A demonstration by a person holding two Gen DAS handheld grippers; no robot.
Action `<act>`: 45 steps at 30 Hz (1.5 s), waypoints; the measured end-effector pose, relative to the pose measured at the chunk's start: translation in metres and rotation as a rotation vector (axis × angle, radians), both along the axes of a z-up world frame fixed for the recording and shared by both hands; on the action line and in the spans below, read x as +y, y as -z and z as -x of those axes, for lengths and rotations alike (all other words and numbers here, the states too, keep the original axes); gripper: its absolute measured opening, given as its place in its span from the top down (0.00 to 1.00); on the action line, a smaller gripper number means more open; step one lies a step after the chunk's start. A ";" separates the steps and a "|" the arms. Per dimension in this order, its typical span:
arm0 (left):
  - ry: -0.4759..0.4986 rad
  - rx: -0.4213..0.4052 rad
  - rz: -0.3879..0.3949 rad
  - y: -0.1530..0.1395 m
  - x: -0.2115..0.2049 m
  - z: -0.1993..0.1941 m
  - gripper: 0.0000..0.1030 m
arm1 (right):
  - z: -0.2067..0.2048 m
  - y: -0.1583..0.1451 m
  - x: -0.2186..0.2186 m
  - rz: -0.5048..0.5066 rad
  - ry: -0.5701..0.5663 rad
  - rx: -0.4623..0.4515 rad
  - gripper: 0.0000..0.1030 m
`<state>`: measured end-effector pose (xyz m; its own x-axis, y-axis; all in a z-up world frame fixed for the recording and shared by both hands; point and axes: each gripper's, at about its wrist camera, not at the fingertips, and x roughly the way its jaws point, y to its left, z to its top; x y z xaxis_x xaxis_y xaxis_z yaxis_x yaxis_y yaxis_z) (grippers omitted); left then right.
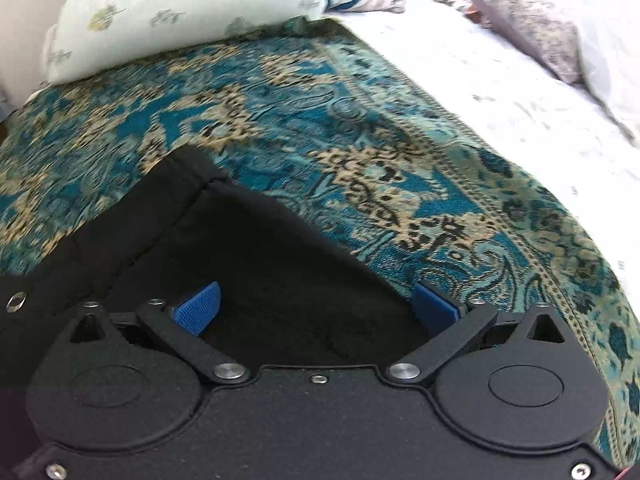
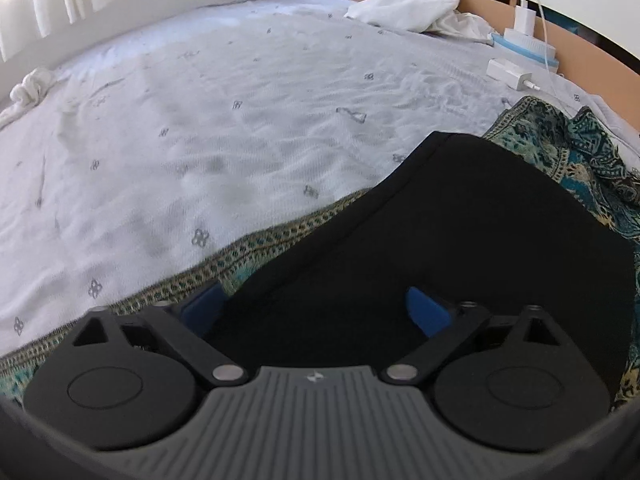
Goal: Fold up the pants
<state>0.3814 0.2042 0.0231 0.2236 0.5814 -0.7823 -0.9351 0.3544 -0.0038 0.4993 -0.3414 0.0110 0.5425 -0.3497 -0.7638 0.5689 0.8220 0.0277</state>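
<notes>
Black pants (image 1: 256, 256) lie on a teal and beige patterned blanket (image 1: 320, 120) on the bed. In the left wrist view I see the waistband corner with a metal snap (image 1: 17, 302). My left gripper (image 1: 316, 308) is open, its blue fingers spread over the black fabric, holding nothing. In the right wrist view a flat part of the pants (image 2: 460, 232) runs away to the right. My right gripper (image 2: 316, 308) is open just above that fabric, its left finger (image 2: 204, 304) over the blanket's border.
White sheet (image 2: 200, 120) covers the bed beyond the blanket (image 2: 580, 160). A floral pillow (image 1: 180, 12) and a grey patterned pillow (image 1: 532, 20) lie at the head. White crumpled cloth (image 2: 412, 4), chargers and cable (image 2: 516, 72) sit by the far edge.
</notes>
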 end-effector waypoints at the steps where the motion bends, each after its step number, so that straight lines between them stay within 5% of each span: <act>1: 0.025 -0.025 -0.013 -0.001 -0.001 0.004 0.24 | 0.001 -0.002 -0.001 0.004 0.011 -0.005 0.27; 4: 0.036 -0.061 -0.034 -0.006 -0.003 0.016 0.55 | 0.007 -0.007 -0.007 -0.018 -0.006 -0.013 0.42; 6: 0.057 -0.087 -0.037 -0.009 -0.003 0.025 0.80 | 0.014 -0.011 -0.009 -0.014 -0.009 -0.019 0.61; 7: 0.084 -0.115 -0.028 -0.010 -0.002 0.031 0.97 | 0.019 -0.013 -0.011 -0.018 0.007 -0.028 0.86; 8: 0.109 -0.144 -0.008 -0.012 0.000 0.036 0.97 | 0.025 -0.016 -0.015 -0.028 0.032 -0.038 0.96; 15: 0.213 -0.203 0.065 -0.026 0.004 0.087 0.99 | 0.097 -0.038 -0.045 -0.074 0.053 -0.141 0.97; 24: 0.364 -0.260 0.091 -0.039 0.003 0.183 0.99 | 0.238 -0.063 -0.108 -0.064 0.092 -0.217 0.98; 30: 0.447 -0.290 0.078 -0.042 -0.008 0.223 0.99 | 0.270 -0.065 -0.128 -0.231 0.069 -0.278 0.83; 34: 0.464 -0.285 0.065 -0.041 -0.013 0.227 0.99 | 0.252 -0.070 -0.111 -0.252 0.009 -0.317 0.45; 37: 0.461 -0.277 0.068 -0.036 -0.011 0.222 0.99 | 0.223 -0.070 -0.095 -0.243 -0.035 -0.328 0.34; 41: 0.457 -0.257 0.068 -0.023 -0.004 0.215 0.99 | 0.168 -0.058 -0.074 -0.159 -0.042 -0.269 0.21; 45: 0.464 -0.246 0.022 -0.012 -0.004 0.209 0.99 | 0.110 -0.034 -0.056 0.032 0.011 -0.143 0.11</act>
